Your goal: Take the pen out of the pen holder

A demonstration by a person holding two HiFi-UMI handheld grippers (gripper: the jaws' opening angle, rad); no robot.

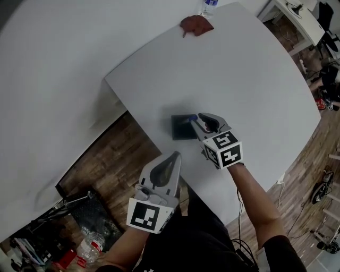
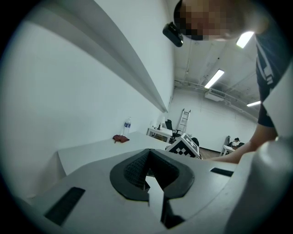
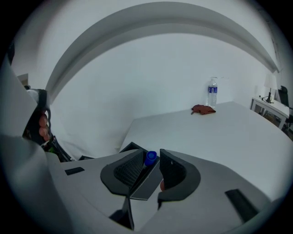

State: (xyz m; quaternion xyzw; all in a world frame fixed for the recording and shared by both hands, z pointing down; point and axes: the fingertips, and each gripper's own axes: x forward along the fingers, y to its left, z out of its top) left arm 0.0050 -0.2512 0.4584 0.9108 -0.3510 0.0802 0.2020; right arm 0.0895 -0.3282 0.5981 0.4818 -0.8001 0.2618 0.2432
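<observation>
A dark square pen holder [image 1: 180,129] stands on the white table [image 1: 239,69], toward its near edge. My right gripper [image 1: 195,120] reaches over the holder's right side. A pen with a blue cap [image 3: 150,157] stands between its pads [image 3: 128,170], and the jaws are closed in on it. In the head view the blue cap [image 1: 192,118] shows at the gripper's tip. A corner of the holder [image 3: 130,147] peeks out behind the jaws in the right gripper view. My left gripper [image 1: 173,157] hovers at the table's near edge, shut and holding nothing, tips pointing toward the holder.
A red cloth [image 1: 196,25] and a water bottle [image 1: 209,6] sit at the table's far edge; both show again in the right gripper view, cloth [image 3: 203,109] and bottle [image 3: 212,93]. Wooden floor [image 1: 122,149] lies left of the table, with clutter [image 1: 79,234] below.
</observation>
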